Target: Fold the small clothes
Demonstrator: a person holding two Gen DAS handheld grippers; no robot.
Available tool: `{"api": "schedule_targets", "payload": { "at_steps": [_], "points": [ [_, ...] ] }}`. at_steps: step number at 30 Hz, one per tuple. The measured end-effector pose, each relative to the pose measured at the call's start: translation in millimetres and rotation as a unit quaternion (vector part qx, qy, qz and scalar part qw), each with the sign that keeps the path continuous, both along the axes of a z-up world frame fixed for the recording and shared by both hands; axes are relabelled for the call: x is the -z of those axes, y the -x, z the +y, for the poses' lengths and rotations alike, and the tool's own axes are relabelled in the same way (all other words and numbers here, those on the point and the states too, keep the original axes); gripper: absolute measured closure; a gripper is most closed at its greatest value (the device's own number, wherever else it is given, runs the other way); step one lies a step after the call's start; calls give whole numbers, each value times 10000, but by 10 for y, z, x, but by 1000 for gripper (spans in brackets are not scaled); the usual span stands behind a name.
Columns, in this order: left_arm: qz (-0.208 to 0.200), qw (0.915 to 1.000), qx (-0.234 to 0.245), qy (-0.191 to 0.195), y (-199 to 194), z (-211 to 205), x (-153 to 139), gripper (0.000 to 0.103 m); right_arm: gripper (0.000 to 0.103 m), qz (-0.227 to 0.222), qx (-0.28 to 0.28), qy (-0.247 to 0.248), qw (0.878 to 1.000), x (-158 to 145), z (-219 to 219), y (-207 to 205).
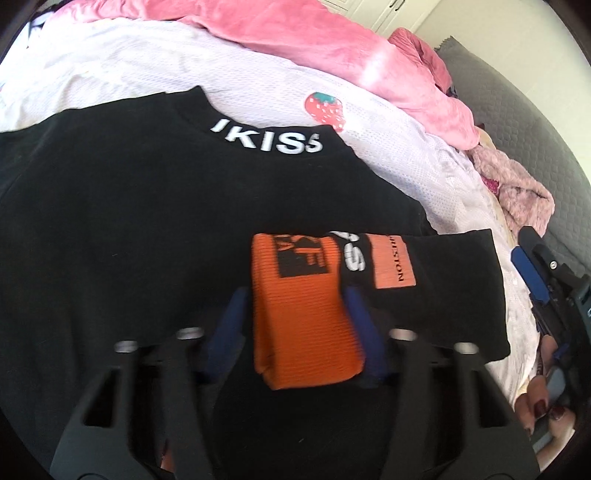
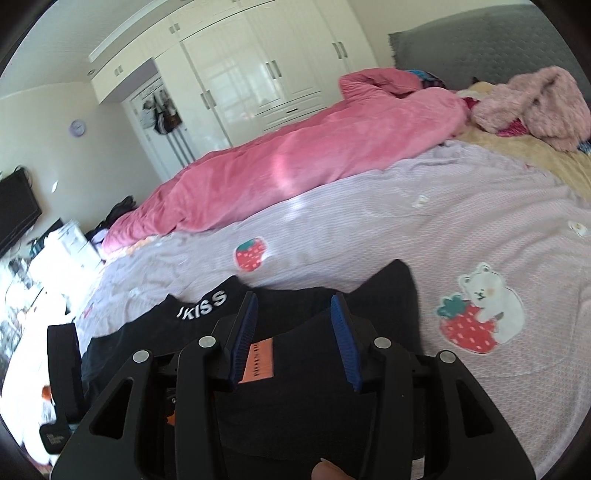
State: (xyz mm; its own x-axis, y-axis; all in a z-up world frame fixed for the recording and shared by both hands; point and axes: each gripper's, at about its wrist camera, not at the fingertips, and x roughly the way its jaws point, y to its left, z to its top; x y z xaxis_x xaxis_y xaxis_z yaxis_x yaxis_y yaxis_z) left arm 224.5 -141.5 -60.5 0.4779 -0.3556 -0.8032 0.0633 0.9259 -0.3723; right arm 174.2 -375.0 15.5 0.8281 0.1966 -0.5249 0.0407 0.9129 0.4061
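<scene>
Our left gripper [image 1: 295, 325] pinches the orange cuff [image 1: 303, 314]; our right gripper [image 2: 291, 339], fingers parted and empty, hovers over the sleeve [image 2: 314, 369] lying crosswise.

Shirt [image 1: 110, 221] flat on the bedspread [image 1: 147, 62]; quilt [image 1: 295, 33] behind it; folded sleeve [image 1: 424, 280] atop the shirt's right side

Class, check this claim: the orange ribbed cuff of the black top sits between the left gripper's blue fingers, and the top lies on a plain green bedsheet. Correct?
Not quite. The orange ribbed cuff is between the left gripper fingers, but the left wrist view shows the black top lying on a pale pink strawberry-print sheet, not green.
</scene>
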Motion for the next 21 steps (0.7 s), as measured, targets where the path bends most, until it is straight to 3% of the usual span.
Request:
{"api": "schedule_targets", "payload": {
  "at_steps": [2,5,9,15,21],
  "points": [
    [-60,9998,134,-146,-10,-100,-8,89,62,36,131,-63,9999,17,-81,6],
    [-258,9989,269,-277,11,-180,-68,96,62,91,251,-137,9996,38,-180,3],
    [-501,9980,269,-285,61,-95,-208,97,62,136,562,161,9982,25,-268,14],
    [-1305,9908,-139,-333,172,335,-752,97,62,191,819,67,9964,49,-423,46],
    [-1565,9855,-441,-490,246,652,-953,97,62,276,868,43,9958,81,-445,31]
  ]
}}
